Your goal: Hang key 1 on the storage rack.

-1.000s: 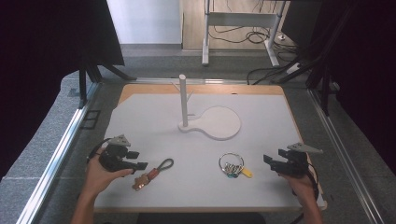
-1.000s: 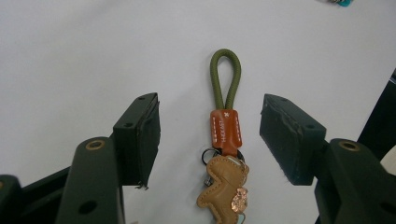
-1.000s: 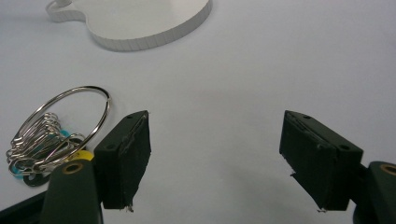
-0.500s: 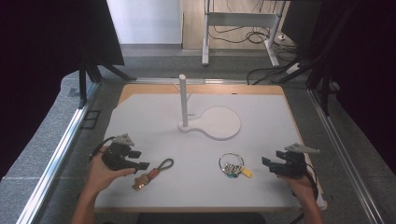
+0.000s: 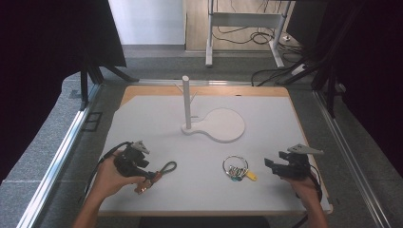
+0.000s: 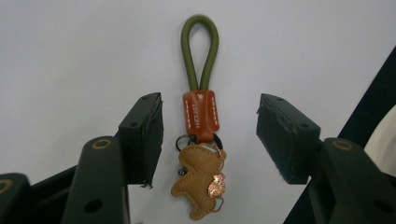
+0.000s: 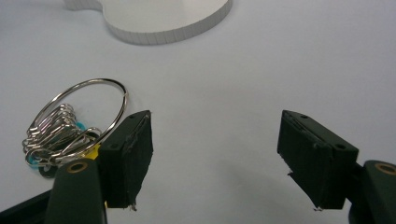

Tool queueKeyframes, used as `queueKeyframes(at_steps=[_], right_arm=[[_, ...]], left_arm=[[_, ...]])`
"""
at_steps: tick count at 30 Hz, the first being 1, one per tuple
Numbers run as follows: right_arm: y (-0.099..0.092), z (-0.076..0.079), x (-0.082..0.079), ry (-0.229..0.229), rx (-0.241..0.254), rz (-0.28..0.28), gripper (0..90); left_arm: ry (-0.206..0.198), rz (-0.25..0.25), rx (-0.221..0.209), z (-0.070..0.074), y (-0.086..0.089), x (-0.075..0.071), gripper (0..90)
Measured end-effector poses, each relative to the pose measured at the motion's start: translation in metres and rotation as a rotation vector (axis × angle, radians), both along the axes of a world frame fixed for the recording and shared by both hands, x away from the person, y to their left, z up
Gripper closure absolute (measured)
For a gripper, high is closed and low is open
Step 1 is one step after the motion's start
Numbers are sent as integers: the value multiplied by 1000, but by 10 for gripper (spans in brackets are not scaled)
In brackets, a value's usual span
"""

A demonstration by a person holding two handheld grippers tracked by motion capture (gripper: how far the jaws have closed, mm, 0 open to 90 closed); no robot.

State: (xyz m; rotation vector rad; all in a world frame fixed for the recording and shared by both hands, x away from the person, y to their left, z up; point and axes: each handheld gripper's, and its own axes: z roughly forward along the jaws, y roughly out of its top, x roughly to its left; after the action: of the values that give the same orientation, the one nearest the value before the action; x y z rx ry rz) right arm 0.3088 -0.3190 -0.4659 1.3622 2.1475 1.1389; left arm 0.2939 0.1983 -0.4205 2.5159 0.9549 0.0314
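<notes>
Looking down, high view: white post stand on the table; keyring between left gripper and right gripper
Left gripper view: jaws apart, straddling the green-looped leather keychain, not touching
Right gripper view: jaws apart over bare table; keyring beside one jaw

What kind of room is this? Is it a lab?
Probably a lab or test workshop. A white work table sits inside dark curtains, with cables on the floor behind it. Someone holds a left gripper and a right gripper beside a keychain and a key ring.
</notes>
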Motion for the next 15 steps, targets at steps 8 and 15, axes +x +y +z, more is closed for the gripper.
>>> queueKeyframes(at_steps=[8, 15], right_arm=[[2, -2, 1, 5, -14, 3, 268], [0, -4, 0, 13, -15, -8, 269]], left_arm=[[64, -1, 56, -12, -12, 11, 443], [88, 15, 92, -21, -19, 17, 458]])
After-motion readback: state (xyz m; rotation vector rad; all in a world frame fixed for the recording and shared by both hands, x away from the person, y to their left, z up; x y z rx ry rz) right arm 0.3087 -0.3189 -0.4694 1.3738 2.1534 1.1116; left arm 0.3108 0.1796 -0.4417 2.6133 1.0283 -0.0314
